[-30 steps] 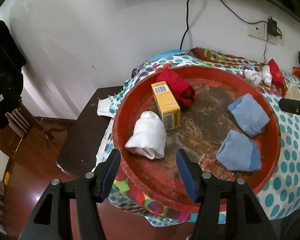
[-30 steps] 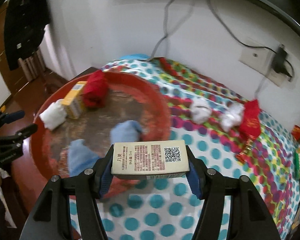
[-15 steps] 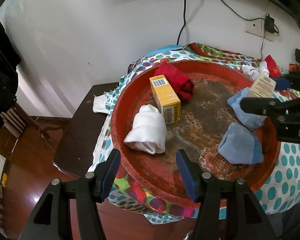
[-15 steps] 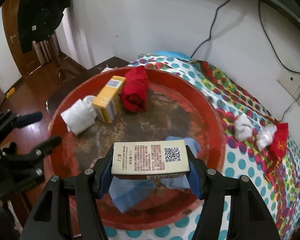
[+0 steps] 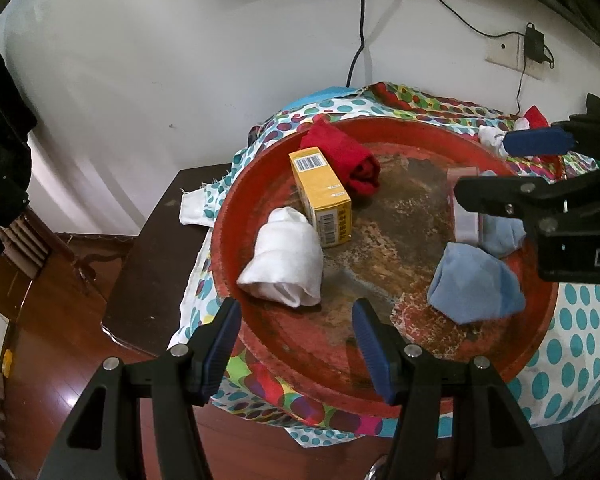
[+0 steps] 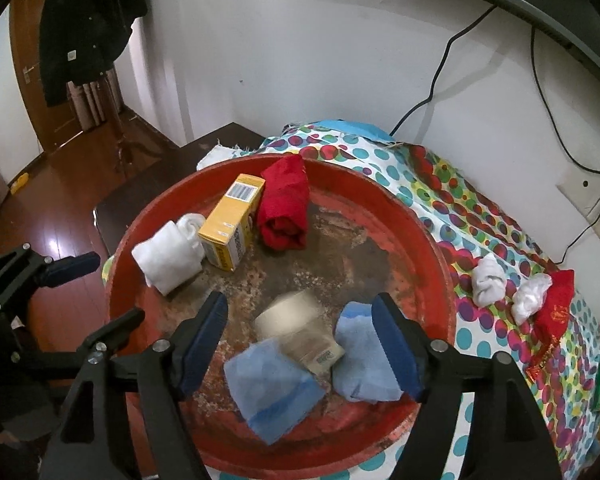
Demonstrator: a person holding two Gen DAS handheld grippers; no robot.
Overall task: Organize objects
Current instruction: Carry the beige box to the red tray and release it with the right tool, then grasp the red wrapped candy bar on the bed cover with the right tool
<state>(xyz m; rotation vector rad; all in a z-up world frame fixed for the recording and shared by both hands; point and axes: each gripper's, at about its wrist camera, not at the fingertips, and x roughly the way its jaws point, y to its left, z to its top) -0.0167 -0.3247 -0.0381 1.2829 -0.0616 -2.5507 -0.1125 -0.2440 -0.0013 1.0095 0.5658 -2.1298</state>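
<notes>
In the tray (image 6: 428,240), the small box (image 6: 300,330) sits between my two folded cloths (image 6: 274,390), tall box (image 6: 232,222) farther back.

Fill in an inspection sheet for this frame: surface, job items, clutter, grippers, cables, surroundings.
Surface: polka-dot cloth over a dark table; worn red tray on it.
Job's things: in the tray, yellow box, red roll, white roll, two blue rolls, and a blurred beige box between the blue ones.
Clutter: two white bundles and a red pouch on the cloth beside the tray.
Grippers: left gripper open, empty; right gripper opening, beige box clear of its pads.
Cables: black leads down the wall to a socket.
Surroundings: wooden floor, dark coat hanging by a door.
</notes>
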